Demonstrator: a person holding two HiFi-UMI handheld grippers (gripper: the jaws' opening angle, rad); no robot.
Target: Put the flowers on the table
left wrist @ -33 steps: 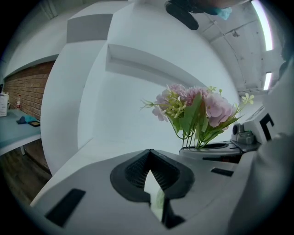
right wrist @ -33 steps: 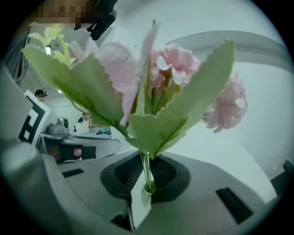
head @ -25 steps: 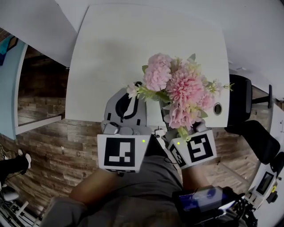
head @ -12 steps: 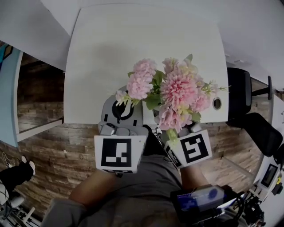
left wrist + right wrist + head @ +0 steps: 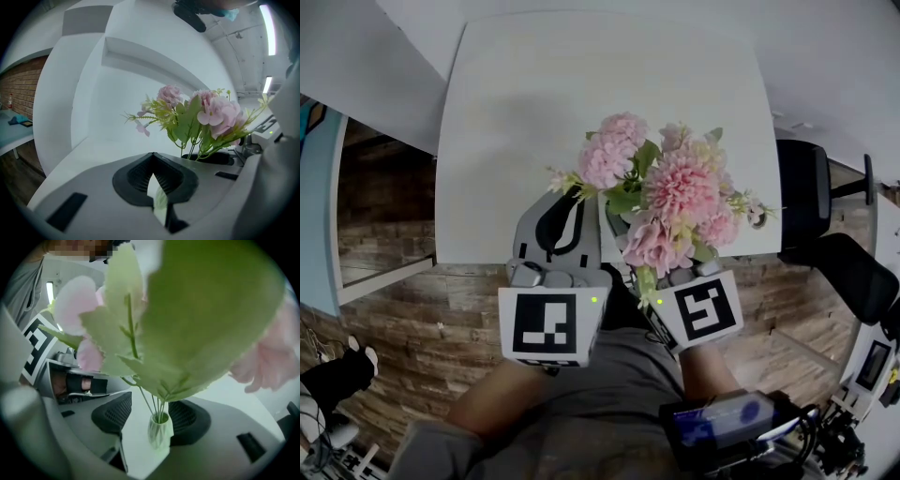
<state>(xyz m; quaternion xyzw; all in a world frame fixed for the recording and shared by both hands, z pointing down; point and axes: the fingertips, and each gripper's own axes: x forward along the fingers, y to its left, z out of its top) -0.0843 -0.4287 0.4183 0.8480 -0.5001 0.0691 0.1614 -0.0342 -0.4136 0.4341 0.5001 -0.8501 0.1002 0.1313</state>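
Pink artificial flowers (image 5: 670,202) with green leaves rise over the near edge of the white desk (image 5: 534,103) in the head view, just right of the left claw (image 5: 572,202). Wood-plank floor (image 5: 403,309) shows below the desk.

In the left gripper view, that claw's jaws are together with nothing gripped, and the bouquet stands just beyond, to the right.

In the right gripper view, the right claw (image 5: 151,416) has just been opening. Its jaws stand apart with the small pale ribbed vase (image 5: 159,430) between them. The vase seems to rest on the desk, though blurred leaves fill much of this view.
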